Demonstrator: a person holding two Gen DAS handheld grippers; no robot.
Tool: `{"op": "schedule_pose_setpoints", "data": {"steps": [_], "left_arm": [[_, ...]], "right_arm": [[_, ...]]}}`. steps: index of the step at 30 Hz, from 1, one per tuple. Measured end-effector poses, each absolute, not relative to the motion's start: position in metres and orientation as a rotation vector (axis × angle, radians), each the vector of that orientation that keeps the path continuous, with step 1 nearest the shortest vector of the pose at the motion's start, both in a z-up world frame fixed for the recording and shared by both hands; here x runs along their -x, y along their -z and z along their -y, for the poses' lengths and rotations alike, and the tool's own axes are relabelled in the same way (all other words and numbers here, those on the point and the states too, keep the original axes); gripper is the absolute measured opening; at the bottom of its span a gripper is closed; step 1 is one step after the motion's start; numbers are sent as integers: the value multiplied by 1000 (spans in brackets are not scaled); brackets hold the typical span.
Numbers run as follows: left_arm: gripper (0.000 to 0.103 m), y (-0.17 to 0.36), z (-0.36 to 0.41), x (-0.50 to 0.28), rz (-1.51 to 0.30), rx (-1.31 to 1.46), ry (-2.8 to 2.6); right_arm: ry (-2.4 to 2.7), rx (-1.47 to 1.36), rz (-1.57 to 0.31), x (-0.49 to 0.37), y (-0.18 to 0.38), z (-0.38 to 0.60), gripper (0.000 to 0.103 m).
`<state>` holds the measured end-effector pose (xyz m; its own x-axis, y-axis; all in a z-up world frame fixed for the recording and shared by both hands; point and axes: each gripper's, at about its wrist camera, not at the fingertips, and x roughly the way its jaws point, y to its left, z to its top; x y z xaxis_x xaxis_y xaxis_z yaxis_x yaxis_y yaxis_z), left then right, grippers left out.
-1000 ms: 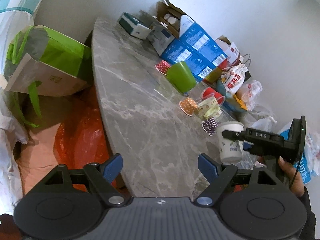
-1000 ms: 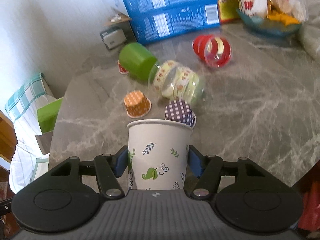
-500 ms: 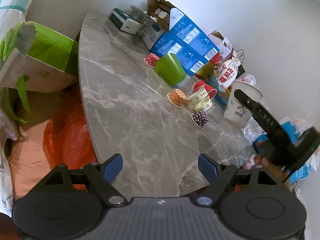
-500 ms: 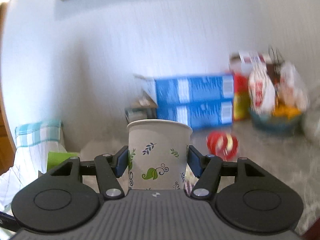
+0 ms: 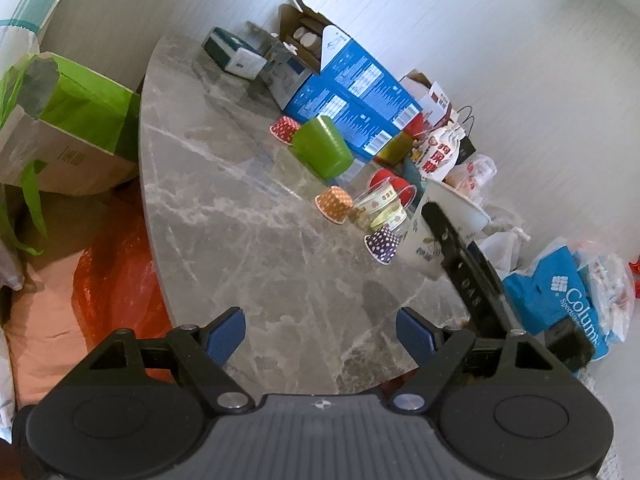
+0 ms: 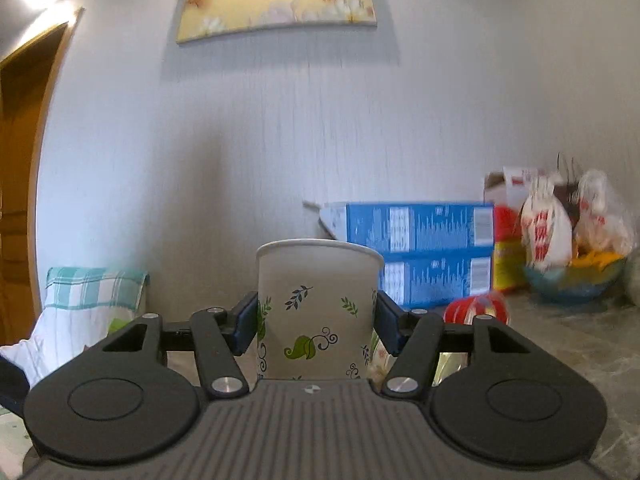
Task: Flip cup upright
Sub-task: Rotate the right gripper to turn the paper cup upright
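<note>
My right gripper is shut on a white paper cup printed with green leaves, its two blue pads pressed on its sides. In the left wrist view the cup is tilted above the table's right edge, its wide rim pointing up and right, with the right gripper's black body across it. My left gripper is open and empty over the near edge of the grey marble table.
A green cup lies on its side, beside small dotted paper cups, a clear patterned cup and a red one. Blue boxes and snack bags line the far edge. Bags stand on the floor at the left.
My right gripper has lifted the paper cup off the table and turned it; its view swung from the tabletop up to the wall. The left gripper stayed open and shifted only slightly.
</note>
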<state>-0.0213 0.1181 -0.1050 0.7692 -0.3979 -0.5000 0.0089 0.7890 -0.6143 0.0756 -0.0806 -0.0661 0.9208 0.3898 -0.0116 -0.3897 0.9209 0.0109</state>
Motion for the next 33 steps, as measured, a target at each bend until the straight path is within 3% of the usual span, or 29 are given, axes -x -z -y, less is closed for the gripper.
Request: {"op": "schedule_pose_setpoints", "data": {"steps": [18, 33], "left_arm": [[85, 123, -102, 22, -634, 653, 315], [85, 124, -91, 32, -637, 630, 313]], "right_arm": [[-269, 0, 132, -32, 132, 91, 58], [-253, 16, 234, -24, 153, 85, 60]]}}
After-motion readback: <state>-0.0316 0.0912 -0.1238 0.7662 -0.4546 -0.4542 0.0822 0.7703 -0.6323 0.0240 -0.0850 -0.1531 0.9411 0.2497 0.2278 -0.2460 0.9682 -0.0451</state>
